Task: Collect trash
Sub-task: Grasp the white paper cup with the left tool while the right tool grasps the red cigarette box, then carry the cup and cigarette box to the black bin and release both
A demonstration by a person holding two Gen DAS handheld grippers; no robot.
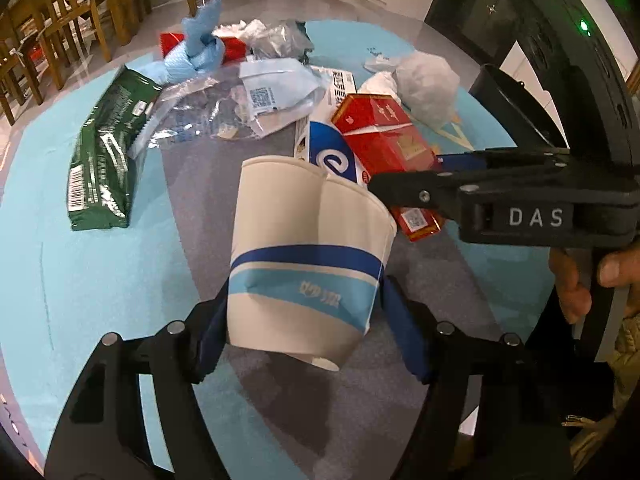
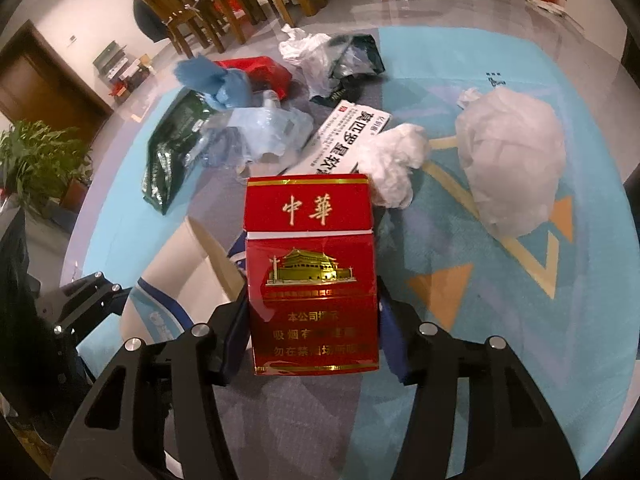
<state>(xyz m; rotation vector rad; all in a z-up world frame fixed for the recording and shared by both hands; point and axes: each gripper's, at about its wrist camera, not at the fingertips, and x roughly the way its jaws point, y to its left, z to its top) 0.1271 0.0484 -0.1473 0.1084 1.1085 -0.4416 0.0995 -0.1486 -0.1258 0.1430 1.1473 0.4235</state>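
Note:
A white paper cup [image 1: 304,264] with blue bands sits between the blue pads of my left gripper [image 1: 304,328]. The pads press its sides and its rim is dented inward. My right gripper [image 2: 312,320] is shut on a red cigarette pack [image 2: 312,264], held upright with its lid away from the camera. In the left wrist view the red pack [image 1: 384,140] is just right of the cup's rim, in the right gripper's black fingers. The cup [image 2: 188,264] shows left of the pack in the right wrist view. Both are low over a blue patterned rug [image 2: 480,320].
Loose trash lies on the rug beyond: a green packet [image 1: 104,160], blue crumpled cloth [image 1: 200,48], clear wrappers [image 1: 192,120], a white and blue box [image 1: 328,152], white crumpled paper [image 2: 512,172] and tissue [image 2: 392,160]. Wooden chairs [image 1: 60,12] and a potted plant [image 2: 36,160] stand further off.

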